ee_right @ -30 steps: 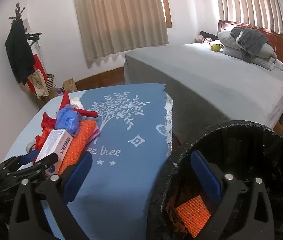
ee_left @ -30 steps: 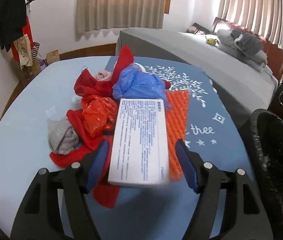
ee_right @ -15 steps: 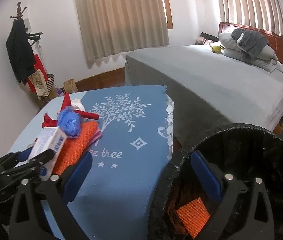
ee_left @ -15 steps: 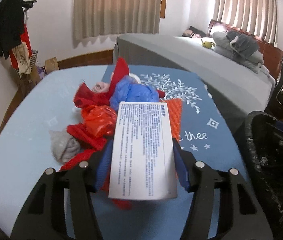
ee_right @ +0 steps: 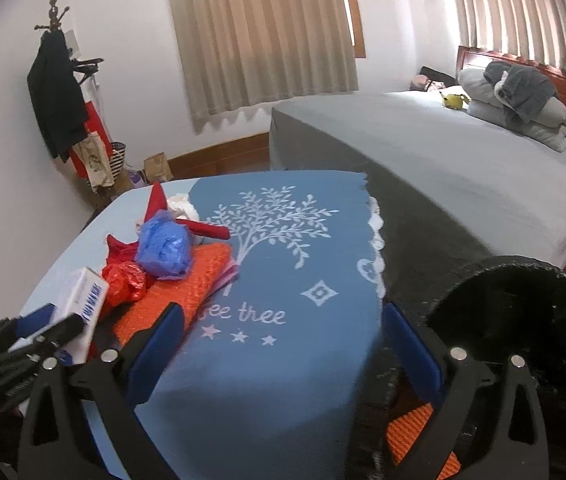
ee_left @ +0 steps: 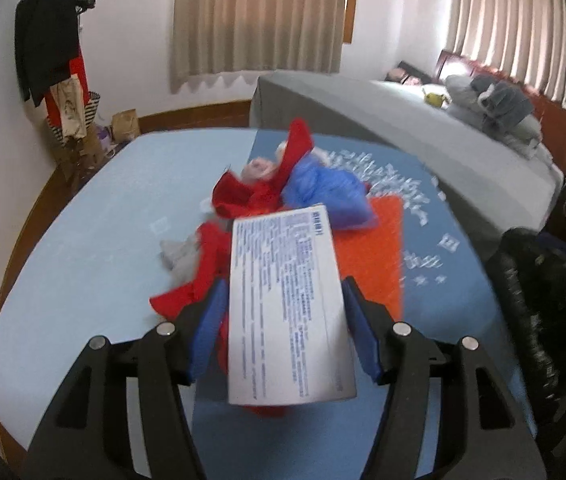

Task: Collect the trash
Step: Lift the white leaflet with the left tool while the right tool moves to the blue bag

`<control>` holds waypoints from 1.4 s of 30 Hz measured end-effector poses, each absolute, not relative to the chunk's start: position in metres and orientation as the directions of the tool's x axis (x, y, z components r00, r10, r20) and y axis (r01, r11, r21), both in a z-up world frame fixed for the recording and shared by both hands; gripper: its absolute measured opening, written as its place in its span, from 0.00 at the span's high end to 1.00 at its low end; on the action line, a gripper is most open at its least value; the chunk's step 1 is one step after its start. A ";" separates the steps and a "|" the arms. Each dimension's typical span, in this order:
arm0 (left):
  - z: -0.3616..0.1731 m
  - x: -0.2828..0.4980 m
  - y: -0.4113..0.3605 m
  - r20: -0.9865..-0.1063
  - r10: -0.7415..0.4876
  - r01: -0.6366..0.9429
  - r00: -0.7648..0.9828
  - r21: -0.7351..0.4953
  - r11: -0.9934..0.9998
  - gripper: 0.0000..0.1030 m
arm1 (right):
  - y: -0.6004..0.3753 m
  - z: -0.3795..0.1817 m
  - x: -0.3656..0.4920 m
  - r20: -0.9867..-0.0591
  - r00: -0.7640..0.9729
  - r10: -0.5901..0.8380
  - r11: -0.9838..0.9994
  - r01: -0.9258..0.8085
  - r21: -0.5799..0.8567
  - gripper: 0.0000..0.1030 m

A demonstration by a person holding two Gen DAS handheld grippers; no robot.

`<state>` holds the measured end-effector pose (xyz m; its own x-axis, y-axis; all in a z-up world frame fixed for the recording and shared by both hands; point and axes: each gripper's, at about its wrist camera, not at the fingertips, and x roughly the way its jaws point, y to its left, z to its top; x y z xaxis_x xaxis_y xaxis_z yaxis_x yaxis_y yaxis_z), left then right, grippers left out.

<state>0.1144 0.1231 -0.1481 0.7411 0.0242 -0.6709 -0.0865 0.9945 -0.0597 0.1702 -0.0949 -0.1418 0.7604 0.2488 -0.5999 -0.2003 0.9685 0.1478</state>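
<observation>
Since the first frame, our left gripper (ee_left: 285,330) clamped and lifted the white printed box (ee_left: 287,308) at centre frame; right gripper (ee_right: 281,354) gaped empty.

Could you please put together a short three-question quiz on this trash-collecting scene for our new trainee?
1. True or false: the left claw is shut on the white box.
2. Which colour is the crumpled bag on top of the pile: A green, B blue, C yellow?
3. What lies inside the black-lined bin under the right claw?

Key: 1 true. 2 B. 3 an orange ridged piece.
</observation>
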 end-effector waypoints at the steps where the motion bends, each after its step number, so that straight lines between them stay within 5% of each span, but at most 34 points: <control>1: -0.154 0.117 0.125 -0.684 0.028 -0.090 0.728 -0.055 0.994 0.44 | -0.092 -0.143 0.171 -0.602 0.757 0.252 0.968 -0.204 0.148 0.06; 7: -0.159 0.120 0.129 -0.689 0.053 -0.098 0.723 -0.025 0.995 0.31 | -0.088 -0.145 0.171 -0.608 0.752 0.256 0.966 -0.215 0.140 0.06; 17: -0.139 0.104 0.125 -0.632 0.063 -0.103 0.773 -0.026 0.994 0.30 | -0.092 -0.147 0.172 -0.613 0.750 0.249 0.968 -0.203 0.146 0.06; 24: -0.156 0.121 0.127 -0.655 0.057 -0.100 0.754 -0.029 0.995 0.42 | -0.088 -0.150 0.171 -0.623 0.739 0.255 0.966 -0.215 0.141 0.06; 37: -0.182 0.136 0.108 -0.716 -0.015 -0.036 0.698 -0.057 0.998 0.32 | -0.086 -0.149 0.173 -0.624 0.741 0.248 0.968 -0.213 0.132 0.06; 39: -0.186 0.135 0.108 -0.725 -0.014 -0.043 0.689 -0.061 0.997 0.44 | -0.087 -0.150 0.174 -0.626 0.740 0.246 0.969 -0.210 0.133 0.06; 42: -0.183 0.133 0.111 -0.720 -0.022 -0.053 0.694 -0.082 0.995 0.48 | -0.087 -0.150 0.173 -0.626 0.740 0.245 0.969 -0.209 0.133 0.06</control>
